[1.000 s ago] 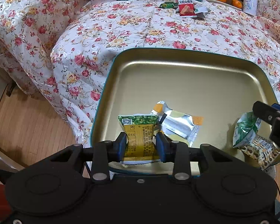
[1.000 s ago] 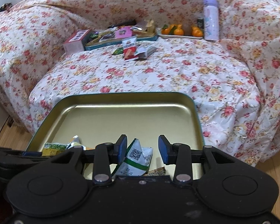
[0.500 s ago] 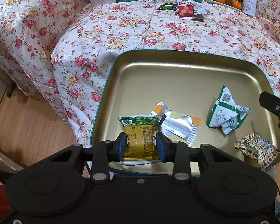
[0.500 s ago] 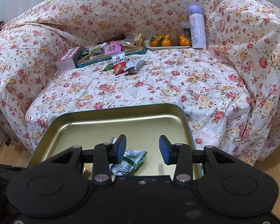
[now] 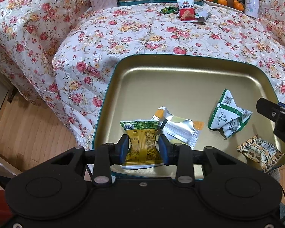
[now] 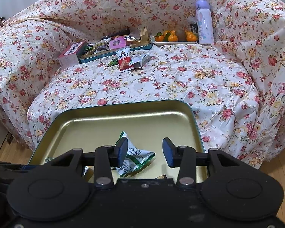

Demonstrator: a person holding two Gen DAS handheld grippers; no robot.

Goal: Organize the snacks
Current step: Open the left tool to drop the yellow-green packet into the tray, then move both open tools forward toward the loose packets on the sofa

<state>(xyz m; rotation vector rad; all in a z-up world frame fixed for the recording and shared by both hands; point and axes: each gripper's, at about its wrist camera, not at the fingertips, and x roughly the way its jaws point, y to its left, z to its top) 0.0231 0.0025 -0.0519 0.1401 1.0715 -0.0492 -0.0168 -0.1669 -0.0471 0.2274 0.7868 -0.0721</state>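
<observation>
A gold tin tray with a teal rim (image 5: 180,79) lies at the sofa's front edge; it also shows in the right wrist view (image 6: 96,129). My left gripper (image 5: 143,148) is shut on a yellow-and-green snack packet (image 5: 141,142) at the tray's near edge. In the tray lie a silver-and-orange packet (image 5: 177,127), a green-and-white packet (image 5: 228,117) and a brown patterned packet (image 5: 260,152). My right gripper (image 6: 145,150) is open and empty, above the green-and-white packet (image 6: 136,157).
At the sofa's back stand a second tin with snacks (image 6: 112,49), a pink box (image 6: 71,54), a red packet (image 6: 124,59), a plate of oranges (image 6: 173,37) and a lilac bottle (image 6: 204,24). Wooden floor (image 5: 28,125) lies left of the sofa.
My right gripper has let go of the green-and-white packet, which now lies in the tray, and has pulled back and up. My left gripper has stayed shut on the yellow packet.
</observation>
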